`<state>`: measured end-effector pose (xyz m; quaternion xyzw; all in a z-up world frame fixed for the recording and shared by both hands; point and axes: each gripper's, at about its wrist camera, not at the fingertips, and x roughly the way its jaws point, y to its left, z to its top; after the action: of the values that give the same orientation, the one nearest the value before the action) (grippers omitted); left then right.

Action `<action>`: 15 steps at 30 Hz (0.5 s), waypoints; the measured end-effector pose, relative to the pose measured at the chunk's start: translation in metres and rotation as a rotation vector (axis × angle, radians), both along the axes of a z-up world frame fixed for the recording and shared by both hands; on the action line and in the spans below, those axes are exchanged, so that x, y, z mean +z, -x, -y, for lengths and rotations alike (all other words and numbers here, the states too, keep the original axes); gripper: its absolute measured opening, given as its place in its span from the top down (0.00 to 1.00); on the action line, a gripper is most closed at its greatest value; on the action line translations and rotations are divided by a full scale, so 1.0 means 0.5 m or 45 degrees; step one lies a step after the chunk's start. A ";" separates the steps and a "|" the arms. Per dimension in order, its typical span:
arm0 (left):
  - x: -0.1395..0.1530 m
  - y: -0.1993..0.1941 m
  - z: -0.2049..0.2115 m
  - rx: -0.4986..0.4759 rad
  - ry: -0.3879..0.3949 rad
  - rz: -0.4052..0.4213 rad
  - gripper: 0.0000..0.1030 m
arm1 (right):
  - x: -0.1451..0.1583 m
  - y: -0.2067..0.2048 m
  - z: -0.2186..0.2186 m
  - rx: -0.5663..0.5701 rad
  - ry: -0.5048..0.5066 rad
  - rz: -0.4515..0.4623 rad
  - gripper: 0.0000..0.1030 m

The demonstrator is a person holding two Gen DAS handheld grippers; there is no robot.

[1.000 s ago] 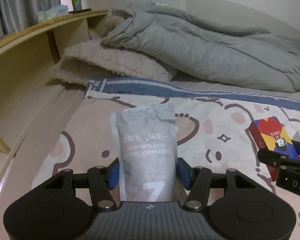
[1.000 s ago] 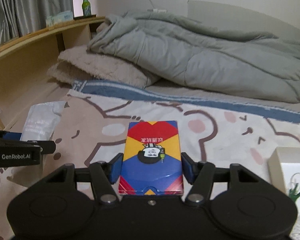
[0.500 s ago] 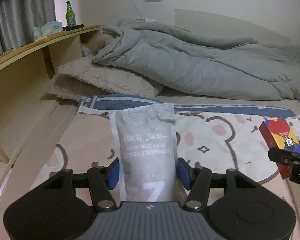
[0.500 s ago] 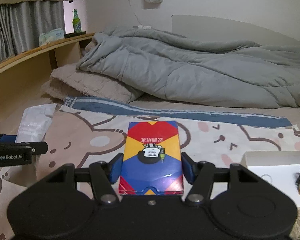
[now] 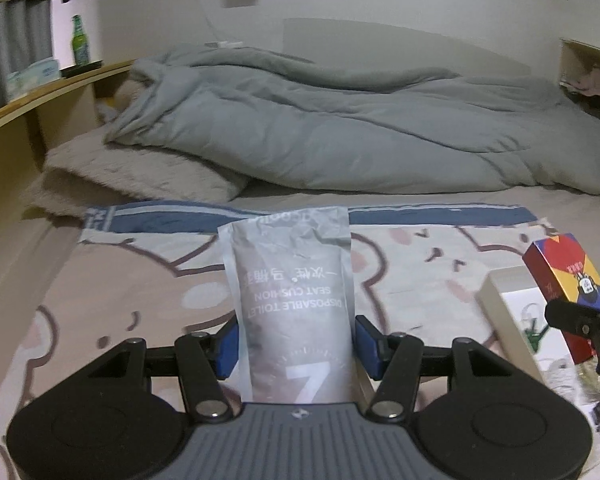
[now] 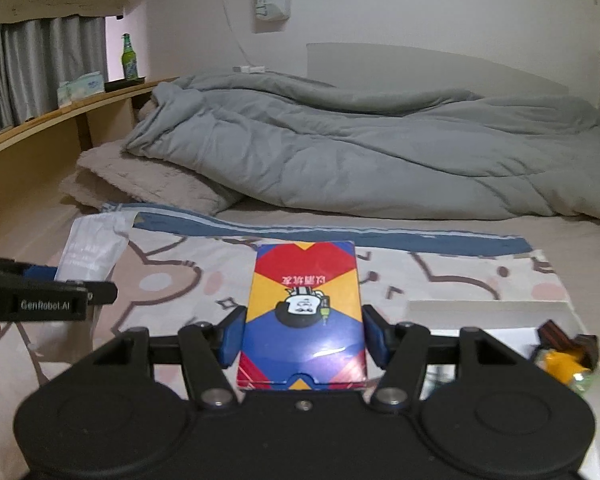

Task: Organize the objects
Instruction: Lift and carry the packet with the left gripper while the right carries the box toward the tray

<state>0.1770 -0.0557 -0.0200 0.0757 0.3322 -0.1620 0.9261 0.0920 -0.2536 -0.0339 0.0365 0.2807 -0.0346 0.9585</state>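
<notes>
Midway point in a bedside tidy-up, judging by two items lifted and none yet set down. Left gripper (image 5: 296, 344) closed on a grey pouch (image 5: 294, 308) of disposable toilet seat cushions, blue fingers (image 5: 226, 350) pressing its lower sides, pouch standing up between them and reaching well past the tips. Right gripper (image 6: 304, 338) likewise clamped on a red, yellow and blue card box (image 6: 304, 312), fingers (image 6: 374, 340) gripping its lower half, box held flat-faced toward the camera.

Beyond both sets of fingers, a cartoon-print blanket (image 5: 140, 280) across the bed, then a rumpled grey duvet (image 6: 360, 160) and a beige pillow (image 5: 140, 176) farther on. To the right of the right fingers, an open white box (image 6: 488, 308) with a yellow-and-brown object (image 6: 560, 354) already inside, probably the destination. Still to do, seemingly: both held items placed, and whatever else lies out of view.

Room ahead of the fingers wide and soft, no hard obstacles on the blanket. Tighter margins sideways: a wooden shelf (image 5: 32, 108) with a green bottle (image 6: 129, 58) well off to the left, the white box's near rim just beside the right fingers, and the two grippers close to one another.
</notes>
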 end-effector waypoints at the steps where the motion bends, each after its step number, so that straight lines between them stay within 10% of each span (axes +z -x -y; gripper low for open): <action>1: 0.000 0.003 0.014 -0.012 0.004 0.000 0.43 | 0.001 0.007 0.012 -0.007 0.001 0.000 0.41; 15: -0.014 0.049 0.202 -0.203 0.066 -0.018 0.43 | 0.000 0.118 0.205 -0.180 0.006 0.018 0.41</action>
<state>0.1522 -0.1567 -0.0271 0.0768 0.3272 -0.2443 0.9096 0.0327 -0.3563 -0.0339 0.0543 0.2706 -0.1027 0.9557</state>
